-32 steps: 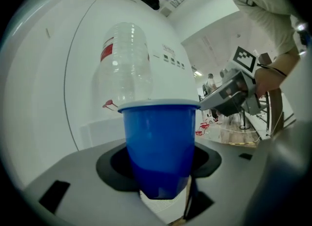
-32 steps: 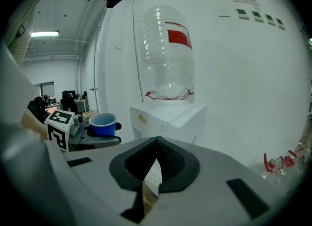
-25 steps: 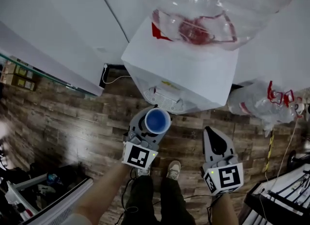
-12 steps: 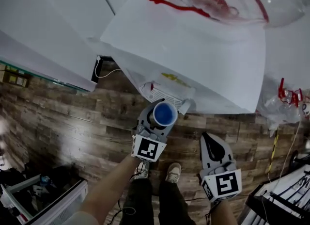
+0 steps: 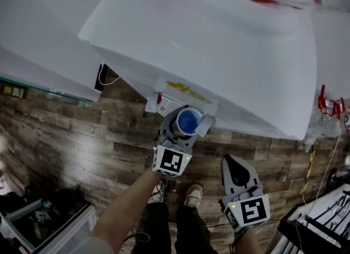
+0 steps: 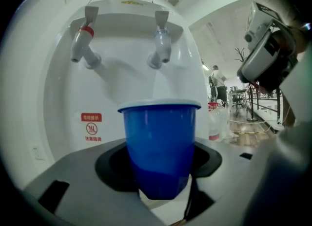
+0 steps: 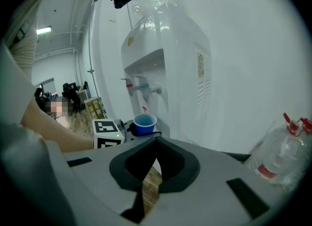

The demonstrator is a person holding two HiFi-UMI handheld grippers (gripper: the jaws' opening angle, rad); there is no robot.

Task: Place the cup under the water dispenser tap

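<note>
While the left gripper point(image 5: 185, 126) is clamped on the cup point(image 6: 160, 144), its jaws press on the cup's lower sides and hold it upright. The cup is blue plastic with a pale rim and tapers toward its base. It hangs in front of the water dispenser point(image 5: 219, 56), lower than the blue tap point(image 6: 161, 45), with the red tap point(image 6: 83, 40) off to the left. The right gripper point(image 5: 229, 162) has its jaws together on nothing, over the wooden floor point(image 5: 82, 138). A second ago the cup was clear of the dispenser's front; now it is right against it.
</note>
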